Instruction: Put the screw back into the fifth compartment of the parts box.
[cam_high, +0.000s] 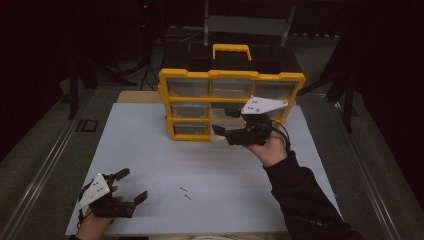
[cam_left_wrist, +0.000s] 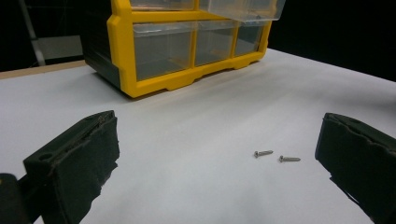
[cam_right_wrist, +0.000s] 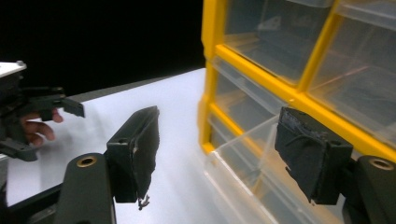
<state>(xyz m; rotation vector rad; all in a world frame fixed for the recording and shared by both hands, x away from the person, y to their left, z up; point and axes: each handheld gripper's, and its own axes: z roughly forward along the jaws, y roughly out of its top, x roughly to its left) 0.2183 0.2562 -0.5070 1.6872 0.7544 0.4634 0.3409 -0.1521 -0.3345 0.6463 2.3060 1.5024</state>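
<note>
From above, the right tool (cam_high: 225, 122) hangs open and empty before the yellow organizer (cam_high: 231, 102), while the left tool (cam_high: 131, 186) rests open near two screws (cam_high: 185, 193) on the bench (cam_high: 150, 150). The left gripper view shows those screws (cam_left_wrist: 276, 156) between its spread jaws. The right gripper view reveals a clear drawer (cam_right_wrist: 247, 154) pulled out.

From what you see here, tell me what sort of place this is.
Probably a recording rig in a dim workshop or lab: a white table with a yellow drawer organizer, two loose screws, and tripod legs behind.
</note>
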